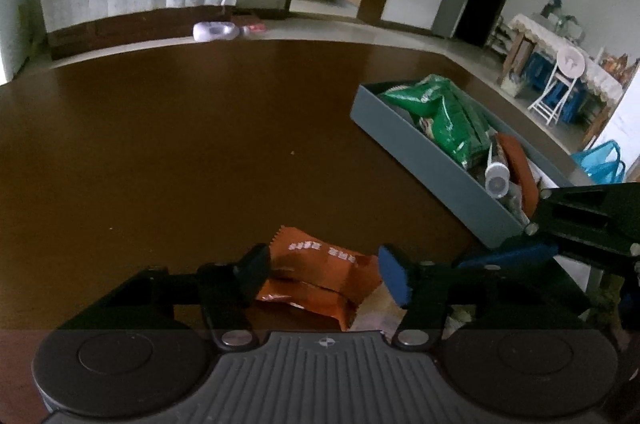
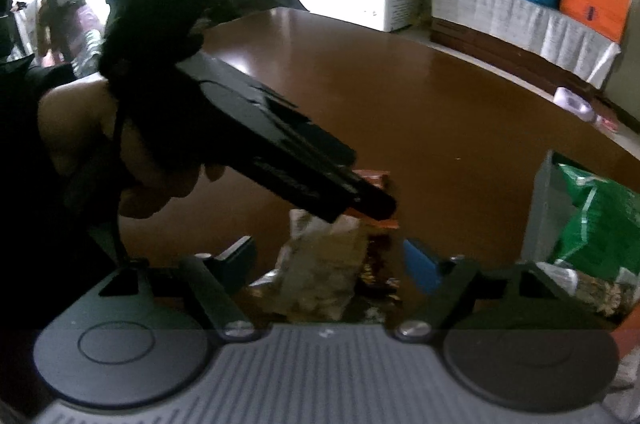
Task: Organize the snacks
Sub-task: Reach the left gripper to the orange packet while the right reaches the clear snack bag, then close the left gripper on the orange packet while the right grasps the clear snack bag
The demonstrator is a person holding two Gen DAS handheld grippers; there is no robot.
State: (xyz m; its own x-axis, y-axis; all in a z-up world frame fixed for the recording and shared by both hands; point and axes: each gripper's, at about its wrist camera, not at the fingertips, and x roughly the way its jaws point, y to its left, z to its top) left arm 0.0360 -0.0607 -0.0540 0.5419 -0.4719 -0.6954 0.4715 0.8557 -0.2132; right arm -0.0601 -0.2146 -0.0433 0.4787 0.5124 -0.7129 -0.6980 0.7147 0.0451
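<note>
1. Snacks: 2 orange packets (image 1: 320,276) lie stacked on the brown table (image 1: 200,143), right at our left gripper (image 1: 324,274); its jaws stand apart, 1 finger on each side of the stack, not yet pinching. From the left wrist view we can't tell if the pads touch the wrappers.
2. Right gripper (image 2: 332,264) is spread wide too, holding nothing, w/ a pale crinkly packet (image 2: 320,264) between its fingers. A darker wrapper sits just beside that one, too blurred to name.
3. Grey tray (image 1: 420,159) sits on the table to the right of the orange pair, already holding green bags (image 1: 444,111), a small white bottle (image 1: 497,179) and a brownish-orange item. We judge that's where the loose packets go.
4. Handling, our guess: orange packets look light, film-wrapped, puffed w/ air, so soft and a bit slippery. Contents prob. crush easily, so close gently.
5. Where to grip: across the middle of the upper packet's body, not the serrated end seal, which would fold and slide out. Taking both at once risks the lower one dropping, so 1 at a time looks safer.
6. Pale packet looks similarly light and floppy; grip at mid-body, expect it to sag.
7. Risk: both grippers work close together near the tray's near corner, so a clash is possible.
</note>
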